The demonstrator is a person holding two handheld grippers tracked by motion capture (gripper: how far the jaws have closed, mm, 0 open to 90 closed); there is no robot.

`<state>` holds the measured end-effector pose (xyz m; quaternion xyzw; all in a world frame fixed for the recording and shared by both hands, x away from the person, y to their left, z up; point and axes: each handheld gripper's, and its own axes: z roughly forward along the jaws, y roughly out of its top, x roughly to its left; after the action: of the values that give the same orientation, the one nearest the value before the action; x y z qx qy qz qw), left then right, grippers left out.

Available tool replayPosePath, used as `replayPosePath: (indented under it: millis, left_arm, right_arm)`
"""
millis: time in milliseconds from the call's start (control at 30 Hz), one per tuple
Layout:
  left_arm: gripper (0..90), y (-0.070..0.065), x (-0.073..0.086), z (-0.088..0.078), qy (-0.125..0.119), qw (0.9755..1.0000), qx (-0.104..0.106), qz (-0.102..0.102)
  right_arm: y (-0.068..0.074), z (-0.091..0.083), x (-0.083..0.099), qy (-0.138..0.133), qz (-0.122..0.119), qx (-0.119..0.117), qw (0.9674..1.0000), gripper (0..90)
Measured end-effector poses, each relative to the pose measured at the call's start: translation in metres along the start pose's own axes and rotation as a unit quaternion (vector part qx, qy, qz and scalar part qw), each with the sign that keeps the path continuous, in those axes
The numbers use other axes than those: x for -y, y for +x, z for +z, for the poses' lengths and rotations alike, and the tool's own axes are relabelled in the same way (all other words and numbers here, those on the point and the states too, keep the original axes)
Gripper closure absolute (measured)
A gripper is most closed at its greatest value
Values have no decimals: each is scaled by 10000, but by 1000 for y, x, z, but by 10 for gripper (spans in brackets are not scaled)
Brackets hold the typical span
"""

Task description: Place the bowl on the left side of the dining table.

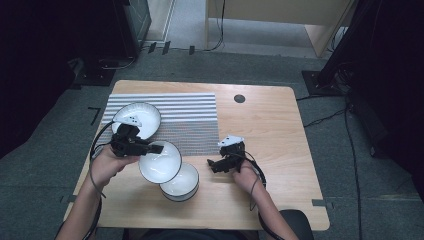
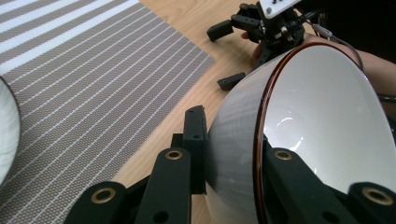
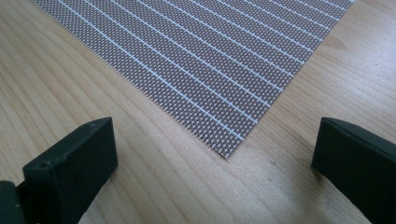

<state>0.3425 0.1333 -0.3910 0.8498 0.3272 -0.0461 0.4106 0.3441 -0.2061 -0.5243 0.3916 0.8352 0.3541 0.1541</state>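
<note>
Two bowls concern this step: the left gripper [image 1: 150, 148] is clamped on the tilted bowl's [image 1: 160, 161] rim, the stacked bowl [image 1: 181, 183] lying toward five o'clock beneath it, while the right gripper [image 1: 214, 163] rests, jaws apart.
</note>
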Motion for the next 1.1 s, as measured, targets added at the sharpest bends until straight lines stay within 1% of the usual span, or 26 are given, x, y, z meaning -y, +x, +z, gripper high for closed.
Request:
replayPosePath:
  millis: [100,267,733,967,1100]
  left_arm:
    - [781,2,1,-2,-7,10000,-40,-27]
    - [777,5,2,-5,-21,10000,-3,-93]
    - [777,11,4,-8,-5,9998,-99,-171]
    - [777,17,7,-10,-15,9995,-161,-258]
    - [777,20,8,-9,-9,9994,-208,-271]
  right_arm:
    - [0,0,0,0,-1,-1,10000,0]
    - [0,0,0,2,-11,0,10000,0]
    - [0,0,0,2,-9,4,10000,0]
    - [0,0,0,4,-13,4,10000,0]
    - [0,0,0,5,-8,5,10000,0]
